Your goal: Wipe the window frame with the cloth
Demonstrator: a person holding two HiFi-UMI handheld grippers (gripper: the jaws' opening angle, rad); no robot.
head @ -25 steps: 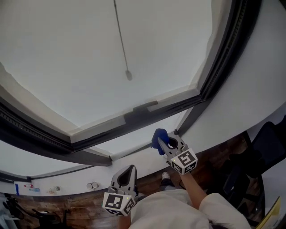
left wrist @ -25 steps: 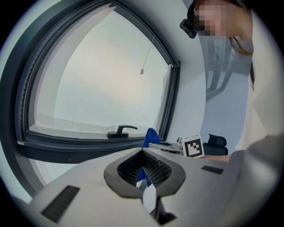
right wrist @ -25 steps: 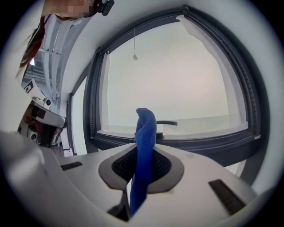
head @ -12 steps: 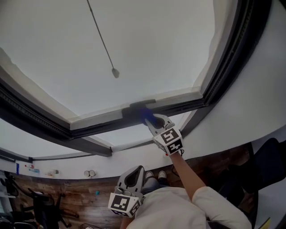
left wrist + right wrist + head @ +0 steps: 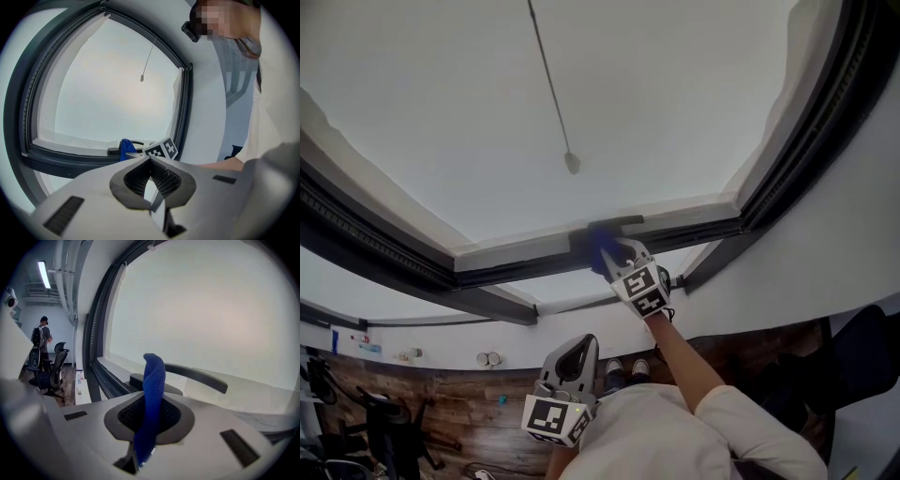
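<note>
A blue cloth is clamped in my right gripper, which is raised to the lower bar of the dark window frame. The cloth lies against the frame beside the grey window handle. In the right gripper view the cloth stands up from between the jaws, with the handle just beyond it. My left gripper hangs low near the person's body, shut and holding nothing. The left gripper view looks along the left gripper at the cloth on the frame.
A blind cord with a small weight hangs in front of the pane. A white sill runs below the frame, with small items on it. Office chairs and a distant person stand at the left.
My right gripper has risen from below the sill to the lower frame bar, bringing the cloth against it beside the handle. The left gripper stays low.
</note>
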